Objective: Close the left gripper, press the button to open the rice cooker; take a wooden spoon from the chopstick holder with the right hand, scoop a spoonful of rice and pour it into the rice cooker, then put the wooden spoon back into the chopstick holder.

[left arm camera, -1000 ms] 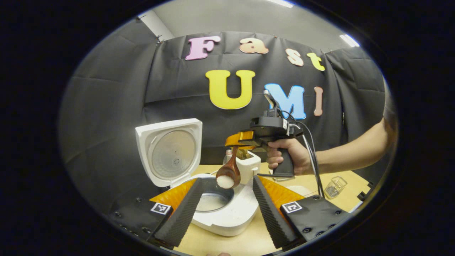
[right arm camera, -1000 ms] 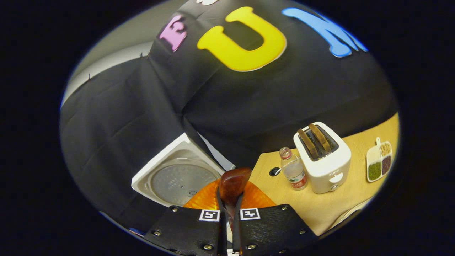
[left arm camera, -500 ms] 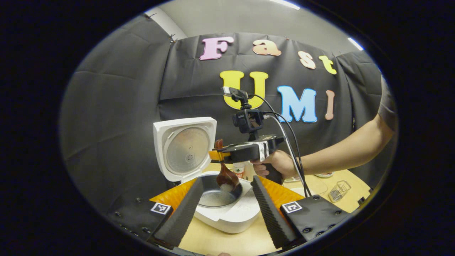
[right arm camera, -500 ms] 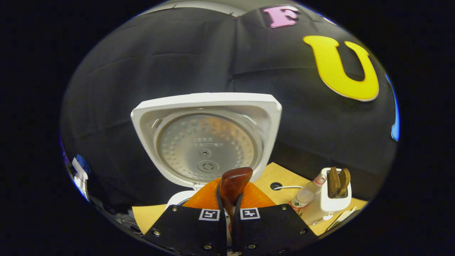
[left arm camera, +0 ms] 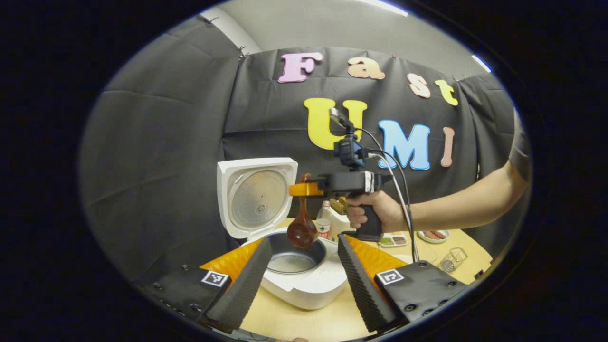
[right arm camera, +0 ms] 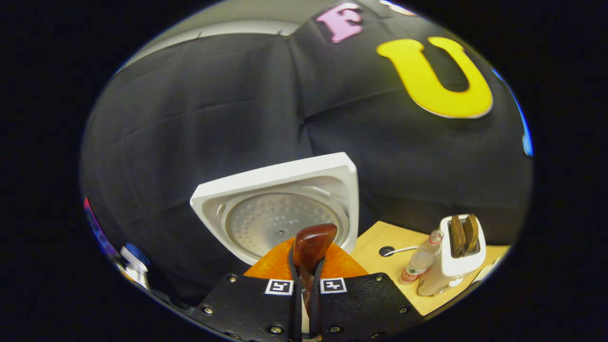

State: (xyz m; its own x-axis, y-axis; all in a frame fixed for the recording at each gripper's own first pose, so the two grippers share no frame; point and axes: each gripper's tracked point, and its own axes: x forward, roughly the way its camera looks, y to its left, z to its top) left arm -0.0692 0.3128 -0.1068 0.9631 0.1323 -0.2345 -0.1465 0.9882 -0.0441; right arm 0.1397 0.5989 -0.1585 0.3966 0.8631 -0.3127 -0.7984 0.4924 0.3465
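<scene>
Right gripper (left arm camera: 304,189) clamped on the wooden spoon (left arm camera: 302,223), hung over the open rice cooker (left arm camera: 294,268).

Spoon handle pinched between both fingers near its top end (seen in the right gripper view poking up between the closed fingers (right arm camera: 308,247)), bowl hanging down just above the pot's rim, apart from it. Cooker lid (left arm camera: 256,195) standing upright, white rice lying in the inner pot. Left gripper (left arm camera: 299,270) held back from the cooker with jaws spread wide, gripping nothing, touching nothing. Behind, on the table (right arm camera: 403,247): a toaster (right arm camera: 456,256) with a bottle (right arm camera: 420,261) just beside it.
</scene>
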